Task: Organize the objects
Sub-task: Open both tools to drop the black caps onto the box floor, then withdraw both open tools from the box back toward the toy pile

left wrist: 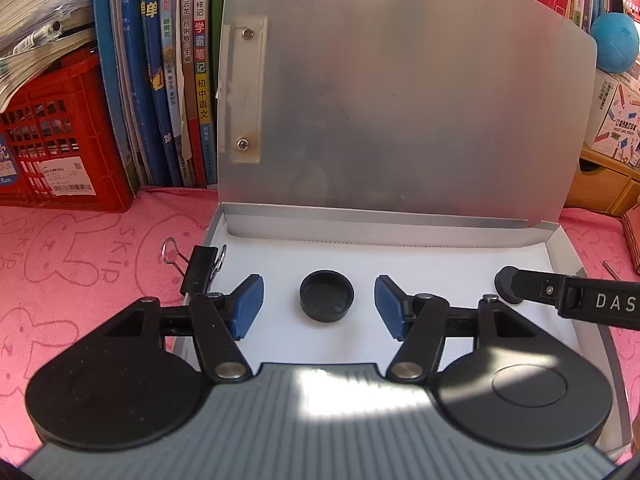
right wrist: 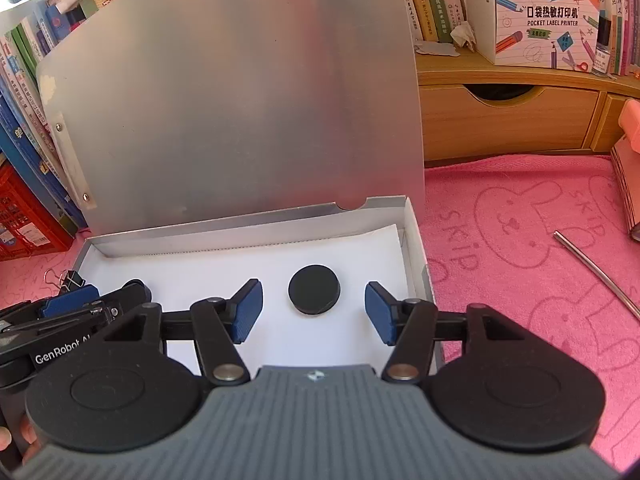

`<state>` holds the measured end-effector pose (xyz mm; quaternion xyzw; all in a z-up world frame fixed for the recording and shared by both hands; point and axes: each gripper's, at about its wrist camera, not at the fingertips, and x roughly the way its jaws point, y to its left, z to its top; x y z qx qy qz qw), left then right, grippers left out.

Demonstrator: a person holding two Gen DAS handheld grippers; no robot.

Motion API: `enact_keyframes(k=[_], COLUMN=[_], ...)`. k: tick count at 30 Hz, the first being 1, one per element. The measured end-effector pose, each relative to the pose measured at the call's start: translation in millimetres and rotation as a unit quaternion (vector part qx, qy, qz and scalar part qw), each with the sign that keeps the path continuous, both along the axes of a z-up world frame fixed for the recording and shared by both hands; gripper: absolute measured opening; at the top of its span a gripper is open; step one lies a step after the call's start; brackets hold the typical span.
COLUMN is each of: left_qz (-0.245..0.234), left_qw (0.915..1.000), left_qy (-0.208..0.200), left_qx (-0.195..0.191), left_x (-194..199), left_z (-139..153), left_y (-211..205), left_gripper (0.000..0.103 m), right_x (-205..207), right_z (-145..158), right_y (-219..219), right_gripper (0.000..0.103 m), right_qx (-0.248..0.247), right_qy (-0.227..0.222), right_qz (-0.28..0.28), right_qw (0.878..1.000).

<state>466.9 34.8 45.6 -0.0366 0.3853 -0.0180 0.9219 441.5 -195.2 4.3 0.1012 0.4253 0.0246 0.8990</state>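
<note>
- Box point(left wrist: 576, 280) on pink cloth point(left wrist: 60, 264), lid point(left wrist: 400, 100) standing up at the back, white paper lining the floor.
- Left gripper point(left wrist: 319, 306) over the box, jaws released, blue pads point(left wrist: 248, 304) well apart; nothing gripped.
- Cap point(left wrist: 327, 296), black, hollow side up, lies on the paper between the left pads, touching neither.
- Right gripper point(right wrist: 314, 312) also over the box, jaws released, pads clear of everything.
- Disc point(right wrist: 314, 289), black, flat side up, sits on the paper between the right pads, near the box's right wall; no contact with either pad.
- In the left view the disc shows only as a dark round edge partly behind the right gripper's finger, so its full shape can't be read there.
- Binder clip point(left wrist: 198, 270), black with wire handles, at the box's left edge, beside the left gripper; whether it clamps the wall or just leans on it, can't tell.
- Metal rod point(right wrist: 596, 268) on the cloth, right of the box, well apart from it.
- Books point(left wrist: 172, 80) upright behind the lid; red crate point(left wrist: 60, 152) at far left.
- Wooden drawer unit point(right wrist: 508, 120) behind on the right, printer carton point(right wrist: 536, 16) on top.
- Fingertips of a person's hand point(right wrist: 16, 436) visible at the lower left of the right view.
</note>
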Motion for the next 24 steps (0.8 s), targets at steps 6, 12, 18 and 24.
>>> enact_keyframes(k=[6,12,18,24], left_qz=[-0.001,-0.008,-0.027,-0.043], left_qw=[0.9999,0.9995,0.9985,0.9965], left_qy=[-0.016,-0.031,-0.048,-0.072], left_qx=[0.004,-0.001,-0.002,-0.003], left_x=[-21.7,-56.3,-99.5,-147.6], left_z=[14.8,25.9,38.9,48.3], left_y=[-1.6,2.5,1.4,-2.0], left_gripper=[0.075,0.077,0.077,0.078], right_x=[-17.2,-46.0,-83.2,-123.3], right_z=[19.1,38.2,56.7,72.0], right_y=[-4.1,-12.5,-18.1,-17.2], right_gripper=[0.078,0.089,0.095,0.095], right_qx=[0.005,0.004,0.014,-0.01], right_qy=[-0.02,-0.044,-0.072,-0.102], right_qz=[0.0,0.001,0.008,0.023], right_qw=[1.0,0.999,0.997,0.994])
